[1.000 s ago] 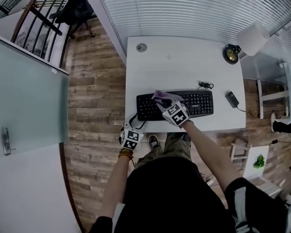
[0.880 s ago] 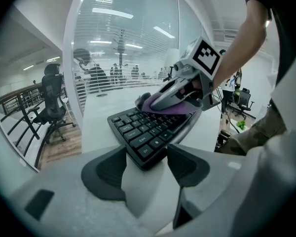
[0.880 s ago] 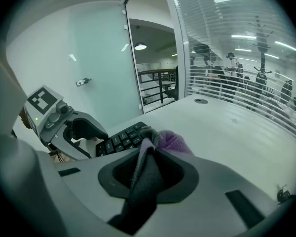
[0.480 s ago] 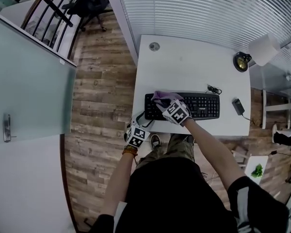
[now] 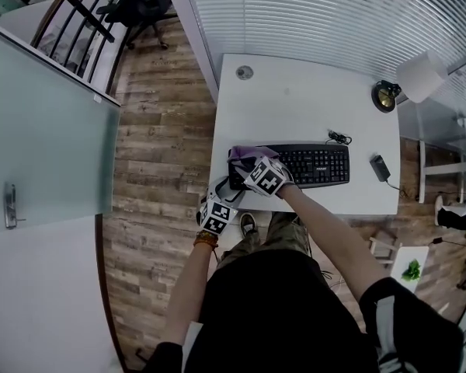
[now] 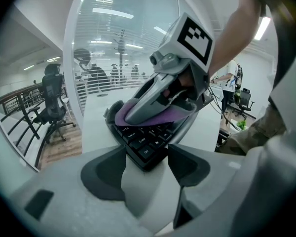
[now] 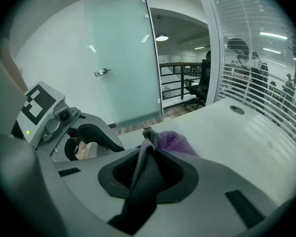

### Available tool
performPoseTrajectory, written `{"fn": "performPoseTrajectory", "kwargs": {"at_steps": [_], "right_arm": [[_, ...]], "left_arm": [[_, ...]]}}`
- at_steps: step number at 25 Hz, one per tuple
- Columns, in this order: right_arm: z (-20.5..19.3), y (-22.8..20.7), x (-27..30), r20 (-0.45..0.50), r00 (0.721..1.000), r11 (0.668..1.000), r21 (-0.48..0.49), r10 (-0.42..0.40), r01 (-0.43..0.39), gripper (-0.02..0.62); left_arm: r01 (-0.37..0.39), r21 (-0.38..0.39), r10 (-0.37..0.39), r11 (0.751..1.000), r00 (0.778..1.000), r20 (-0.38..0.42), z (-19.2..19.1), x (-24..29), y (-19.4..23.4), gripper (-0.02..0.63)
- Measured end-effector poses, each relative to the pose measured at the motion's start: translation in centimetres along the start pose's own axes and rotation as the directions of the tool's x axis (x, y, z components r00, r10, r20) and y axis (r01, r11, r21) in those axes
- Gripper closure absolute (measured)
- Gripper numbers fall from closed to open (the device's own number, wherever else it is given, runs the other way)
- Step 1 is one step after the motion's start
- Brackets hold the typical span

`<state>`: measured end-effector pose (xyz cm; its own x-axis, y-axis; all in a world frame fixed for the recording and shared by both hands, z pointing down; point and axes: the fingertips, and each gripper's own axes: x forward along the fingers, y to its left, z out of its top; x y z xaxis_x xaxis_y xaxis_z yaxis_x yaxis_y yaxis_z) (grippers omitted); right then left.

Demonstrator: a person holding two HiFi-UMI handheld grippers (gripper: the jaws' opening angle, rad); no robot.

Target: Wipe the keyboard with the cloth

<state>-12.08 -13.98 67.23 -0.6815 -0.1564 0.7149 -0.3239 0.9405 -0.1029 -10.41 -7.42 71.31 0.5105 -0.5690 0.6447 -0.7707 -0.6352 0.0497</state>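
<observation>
Holding the right tool (image 7: 148, 176) clamped on the purple cloth (image 5: 245, 153), which is pressed onto the left end of the keyboard (image 5: 314, 165). Left tool (image 6: 145, 174) has jaws apart and empty, just off the keyboard's near-left corner. Best to use light pressure and stroke along the key rows. Left tool could brace the keyboard if it slides on the desk (image 5: 295, 107).

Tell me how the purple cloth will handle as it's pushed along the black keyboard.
Probably floppy: the purple fleecy cloth bunches and folds where the right claw pinches it. Likely light and soft, since it drapes loosely over the left end of the black keyboard. Its nap looks grippy, so it may drag on the keys rather than slide.
</observation>
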Motion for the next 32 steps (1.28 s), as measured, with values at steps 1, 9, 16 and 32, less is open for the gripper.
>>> {"fn": "performPoseTrajectory", "kwargs": {"at_steps": [1,9,16,32], "right_arm": [[0.1,0.1,0.1,-0.005,1.000,1.000,-0.012,0.001,-0.001,0.525],[0.2,0.0,-0.1,0.029,0.999,1.000,0.021,-0.019,0.019,0.522],[-2.0,-4.3,-9.3,0.193,0.960,0.979,0.056,-0.201,0.194,0.514],[-24.3,-15.8,-28.4,-0.122,0.753,0.722,0.221,-0.646,0.655,0.461]], "left_arm": [[0.000,0.000,0.000,1.000,1.000,0.001,0.0,0.0,0.0,0.344],[0.003,-0.005,-0.003,1.000,1.000,0.007,0.1,0.1,0.2,0.344],[0.001,-0.001,-0.001,1.000,1.000,0.022,0.3,-0.1,0.3,0.347],[0.002,-0.004,-0.002,1.000,1.000,0.013,0.5,-0.3,0.3,0.350]]}}
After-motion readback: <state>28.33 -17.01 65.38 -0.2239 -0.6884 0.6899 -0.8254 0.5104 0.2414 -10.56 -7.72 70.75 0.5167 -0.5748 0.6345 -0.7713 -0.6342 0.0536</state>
